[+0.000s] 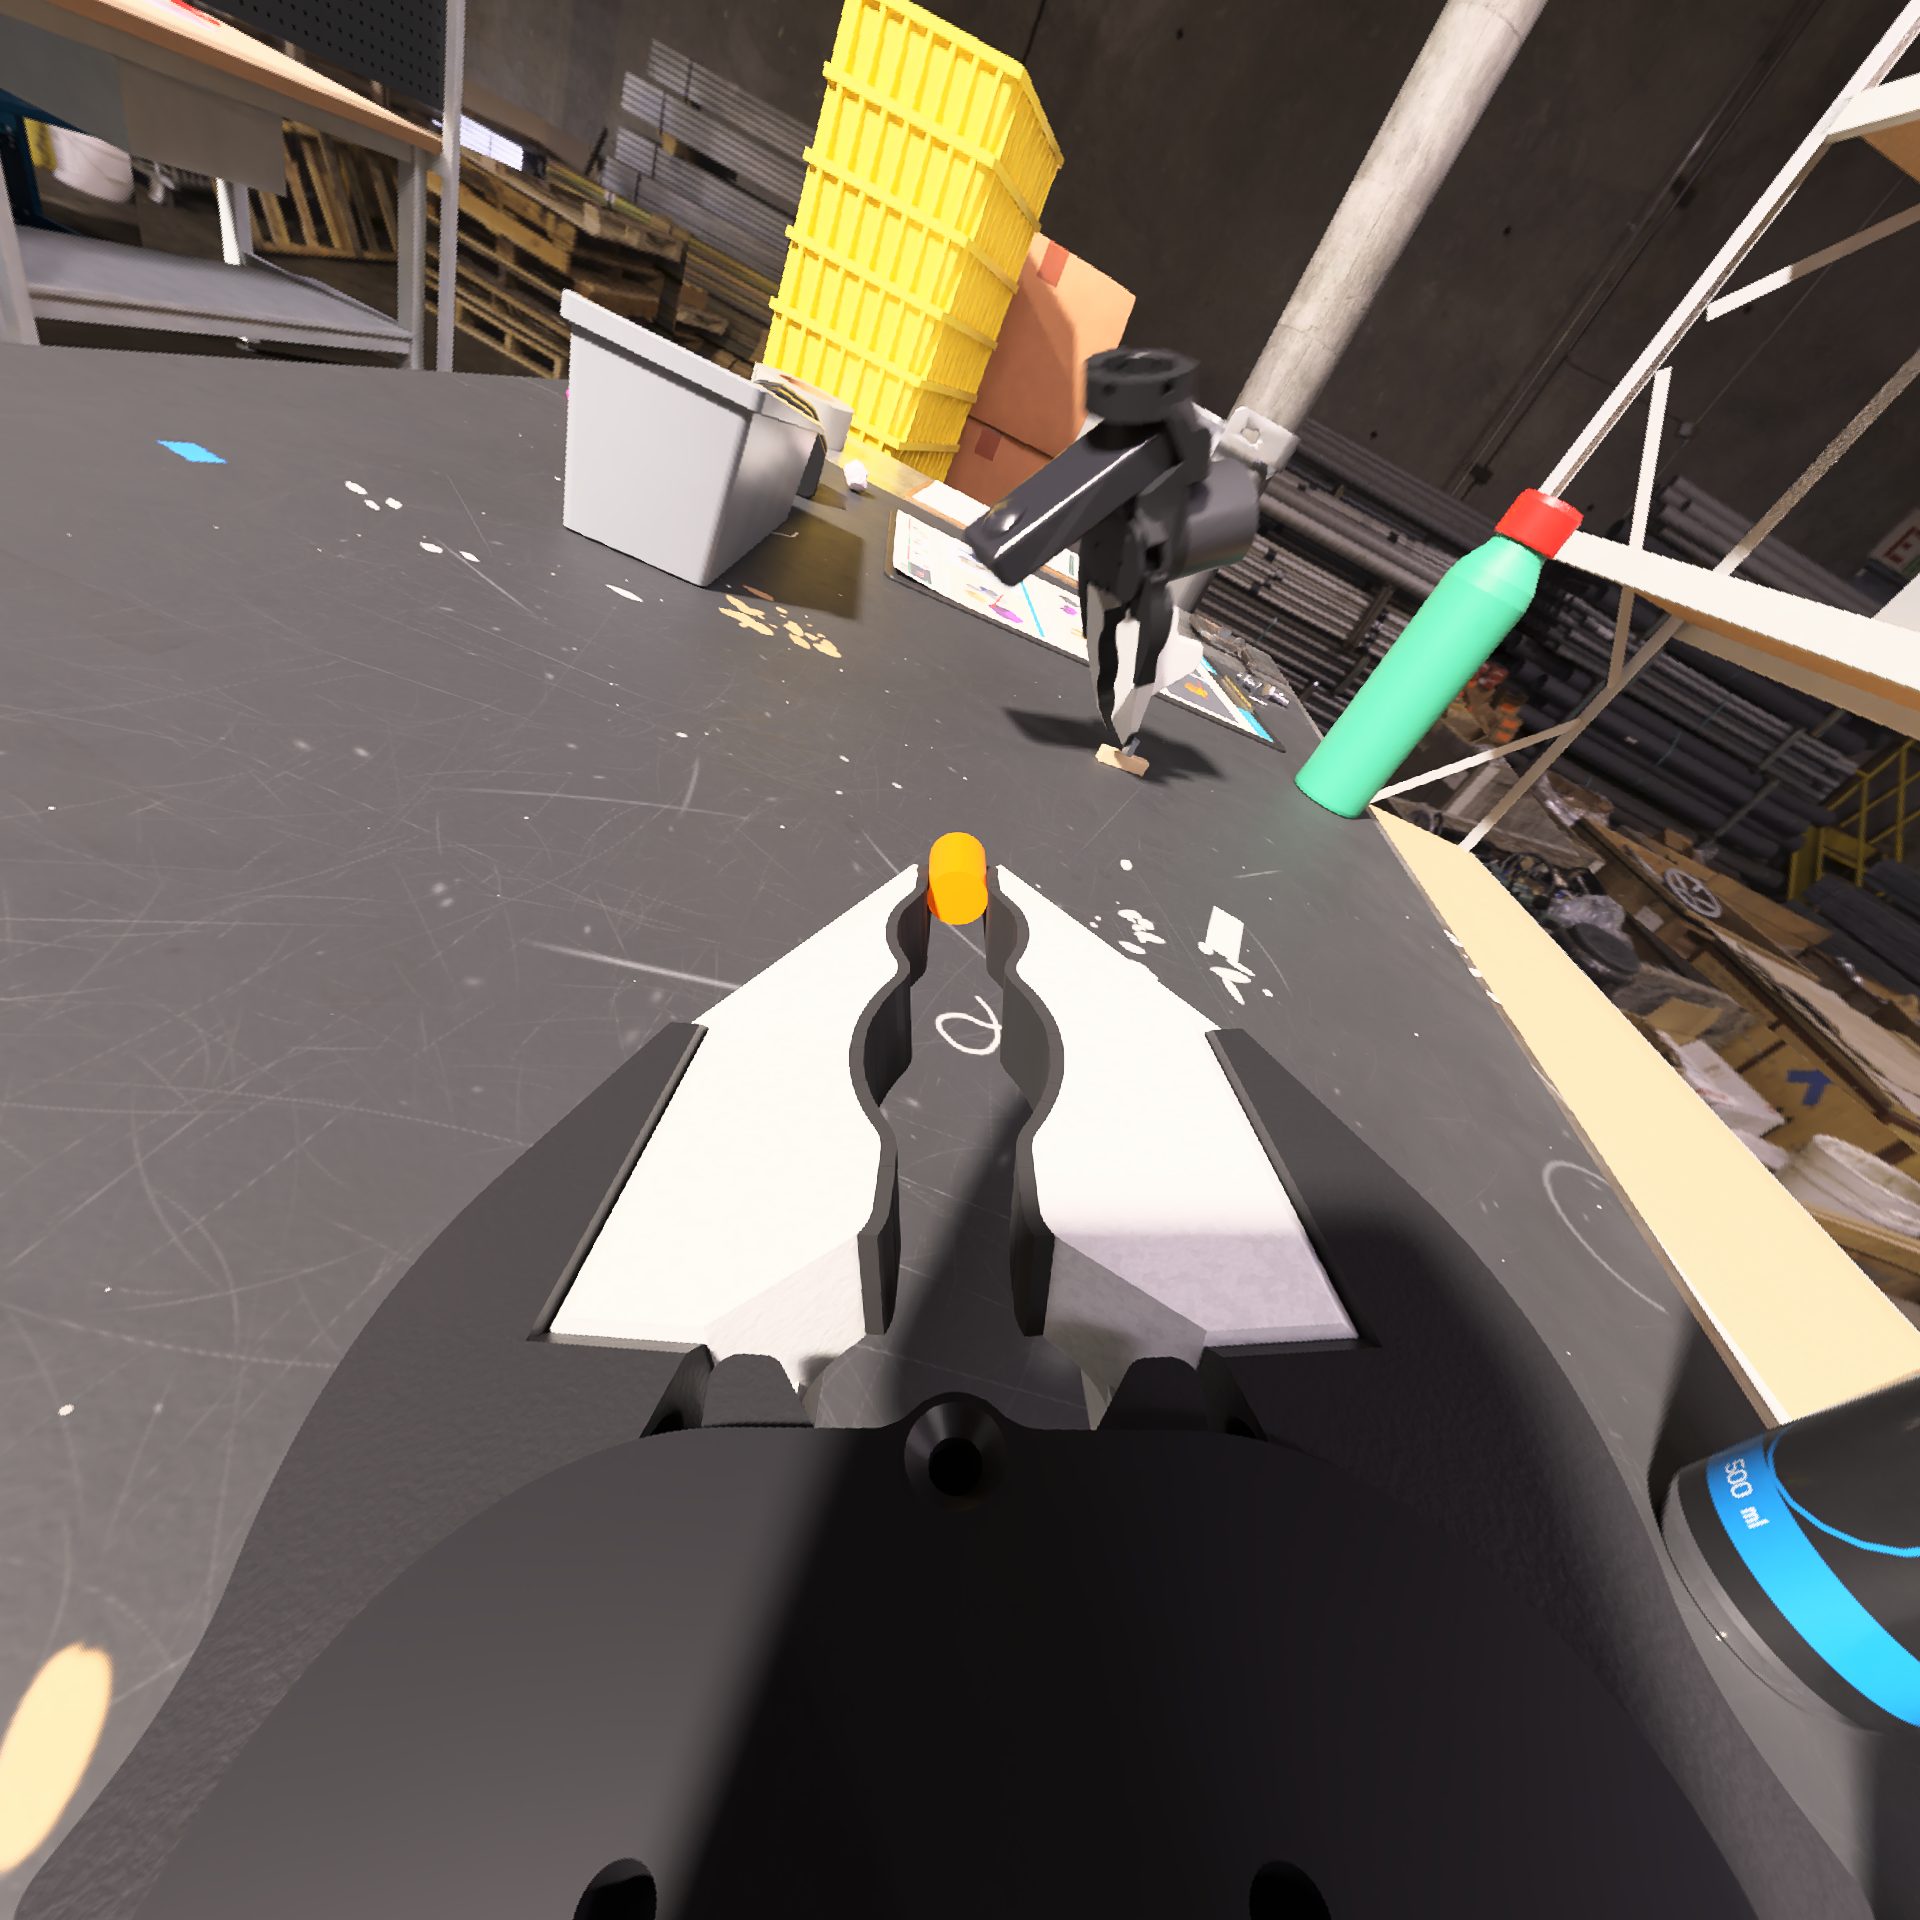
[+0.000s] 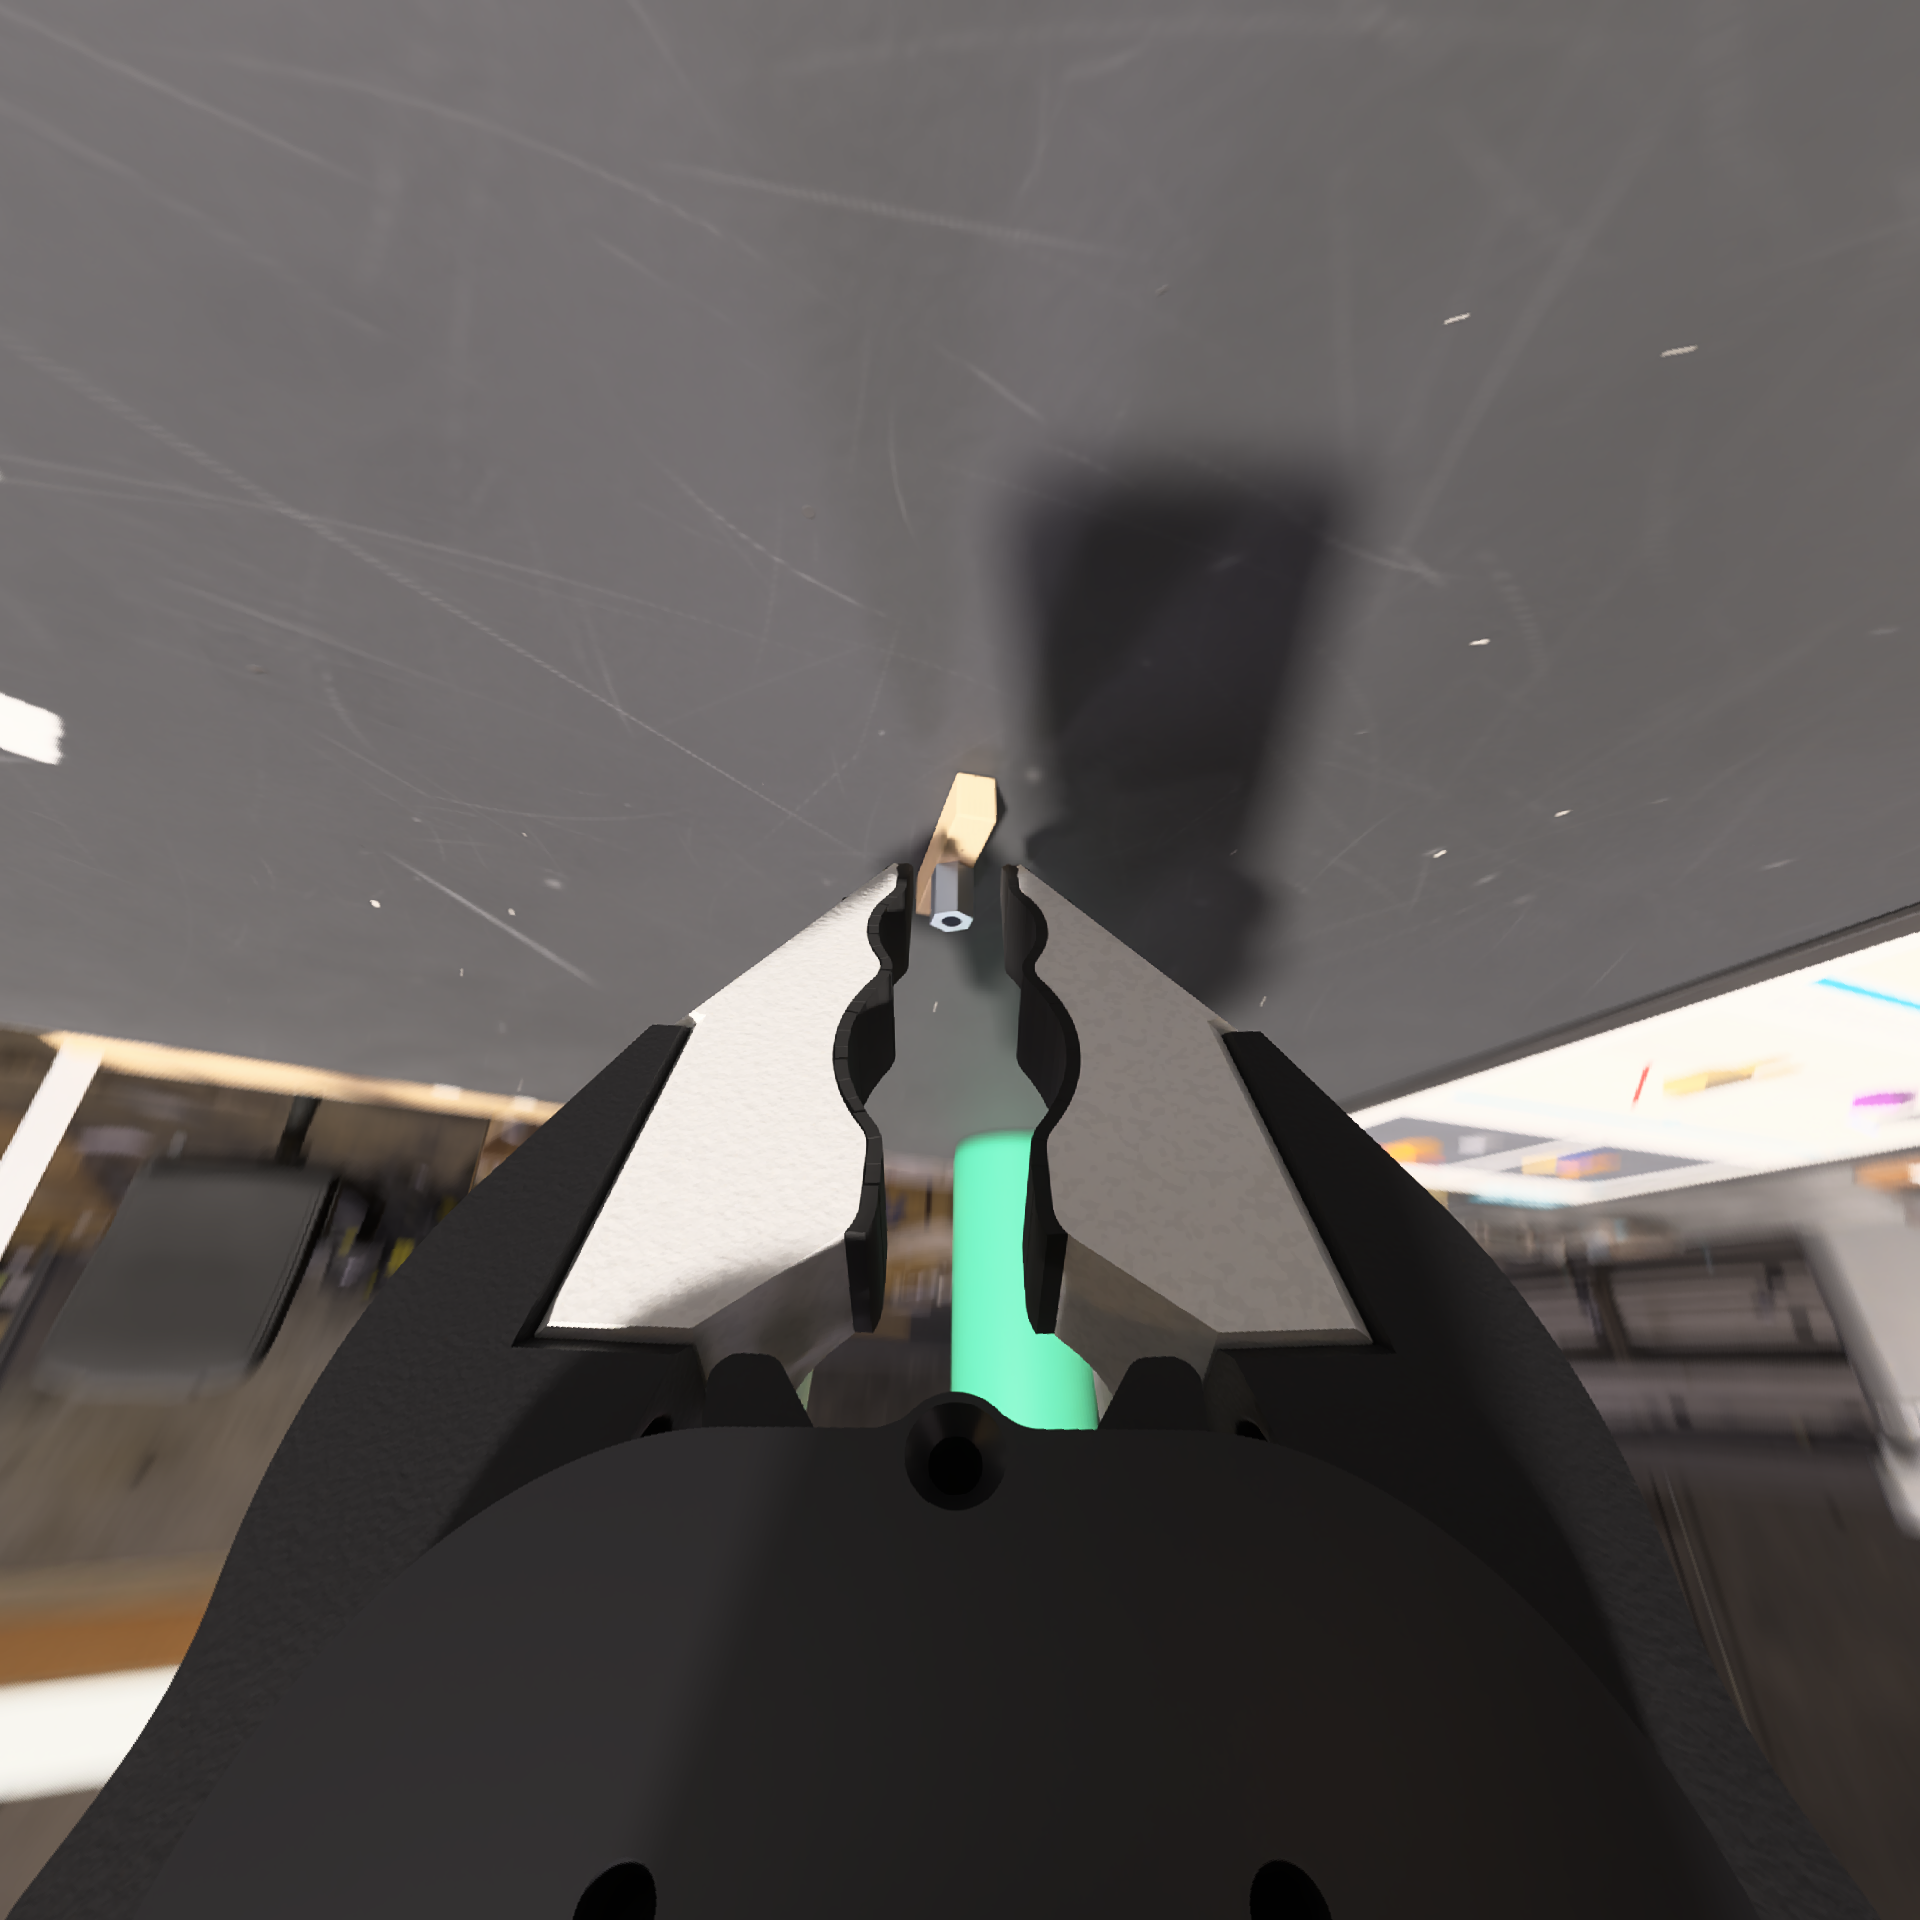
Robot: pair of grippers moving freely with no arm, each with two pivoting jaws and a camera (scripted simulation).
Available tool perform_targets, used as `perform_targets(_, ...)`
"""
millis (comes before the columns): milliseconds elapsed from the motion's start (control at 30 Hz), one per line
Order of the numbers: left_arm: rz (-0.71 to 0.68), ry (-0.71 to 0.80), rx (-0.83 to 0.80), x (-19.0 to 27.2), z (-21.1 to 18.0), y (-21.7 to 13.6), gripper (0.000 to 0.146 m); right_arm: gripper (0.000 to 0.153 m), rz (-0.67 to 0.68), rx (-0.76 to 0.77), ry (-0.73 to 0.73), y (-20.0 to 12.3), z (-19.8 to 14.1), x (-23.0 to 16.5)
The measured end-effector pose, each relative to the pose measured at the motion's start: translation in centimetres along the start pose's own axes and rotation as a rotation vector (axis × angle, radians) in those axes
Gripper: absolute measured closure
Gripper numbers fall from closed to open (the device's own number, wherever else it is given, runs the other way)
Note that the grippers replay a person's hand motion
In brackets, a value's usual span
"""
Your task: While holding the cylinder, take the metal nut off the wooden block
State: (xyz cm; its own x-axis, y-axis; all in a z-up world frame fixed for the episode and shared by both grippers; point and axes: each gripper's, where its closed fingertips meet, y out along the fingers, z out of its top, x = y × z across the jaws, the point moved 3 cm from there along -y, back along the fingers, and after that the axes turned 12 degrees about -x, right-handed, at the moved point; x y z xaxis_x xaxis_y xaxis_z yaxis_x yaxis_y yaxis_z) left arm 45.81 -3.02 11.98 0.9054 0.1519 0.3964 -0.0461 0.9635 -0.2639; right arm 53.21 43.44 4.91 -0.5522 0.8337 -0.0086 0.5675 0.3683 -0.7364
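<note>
Scratched dark grey worktop (image 1: 312,831) fills most of both views, with white paint spots on it. Behind it stand a grey bin (image 1: 675,457), a tall stack of yellow crates (image 1: 914,218) and a brown box (image 1: 1060,343). A green bottle (image 1: 1423,655) with a red cap stands near the worktop's edge.

The left gripper (image 1: 957,894) has its jaws nearly closed, and they pinch a small orange cylinder (image 1: 957,878) right at the tips. The cylinder sticks out past the tips, above the worktop.

Farther off, the right gripper (image 1: 1127,727) points down at a small wooden block (image 1: 1122,762) lying on the worktop, close to a flat printed sheet (image 1: 997,582).

From the right wrist view, the right gripper's (image 2: 954,899) jaws are a little way apart. The metal nut (image 2: 950,918) sits between the tips, against the wooden block. The jaws do not squeeze the nut; small gaps show on both sides of it.
</note>
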Motion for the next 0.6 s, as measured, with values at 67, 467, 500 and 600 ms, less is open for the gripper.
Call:
perform_targets(67, 0.0, -0.001, 0.003, 0.0, 0.0, -0.1, 0.137, 0.139, -0.011, 0.25, 0.009, -1.4, -0.5, 0.4)
perform_targets(467, -0.017, -0.009, 0.007, 0.1, 0.0, 0.0, 0.137, 0.116, 0.208, 1.073, 0.28, 1.6, -4.9, -1.4)
perform_targets(500, -0.018, -0.01, 0.008, 0.1, 0.0, 0.0, 0.137, 0.116, 0.193, 1.08, 0.288, 1.5, -5.1, -1.3)
perform_targets(600, -0.02, -0.013, 0.009, 0.0, 0.0, 0.0, 0.137, 0.118, 0.156, 1.026, 0.283, 1.8, -4.8, -1.0)
